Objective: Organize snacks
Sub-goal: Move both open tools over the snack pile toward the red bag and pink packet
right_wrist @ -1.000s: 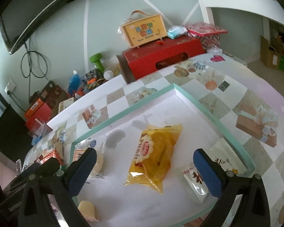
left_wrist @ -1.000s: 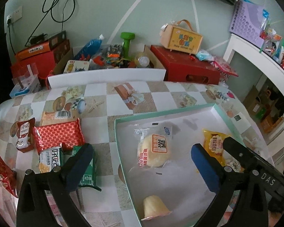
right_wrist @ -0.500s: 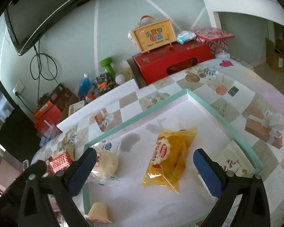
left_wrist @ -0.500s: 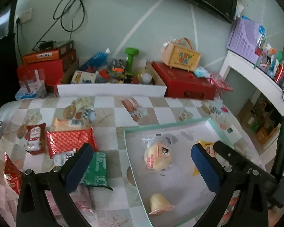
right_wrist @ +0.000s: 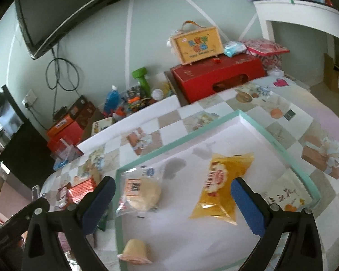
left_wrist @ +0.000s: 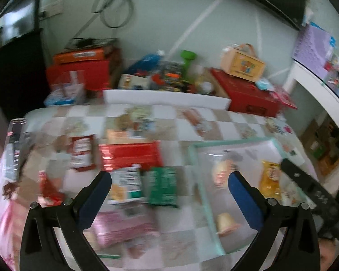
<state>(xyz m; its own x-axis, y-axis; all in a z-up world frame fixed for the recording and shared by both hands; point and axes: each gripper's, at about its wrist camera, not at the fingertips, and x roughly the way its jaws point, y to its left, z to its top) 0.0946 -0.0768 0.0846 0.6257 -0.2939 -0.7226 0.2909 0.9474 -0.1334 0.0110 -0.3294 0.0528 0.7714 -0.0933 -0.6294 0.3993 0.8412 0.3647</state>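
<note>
Checkered table (right_wrist: pixel 289 135), both grippers' fingers wide, empty

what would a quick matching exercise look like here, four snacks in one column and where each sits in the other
Things:
1. yellow bag
2. green packet
3. jelly cup
4. red pack

Places:
A. on the tablecloth, just outside the tray's left wall
B. inside the tray, right of the wrapped bun
C. on the tablecloth, beyond the green packet
D. inside the tray, near front left corner

Pairs: 1-B, 2-A, 3-D, 4-C
</note>
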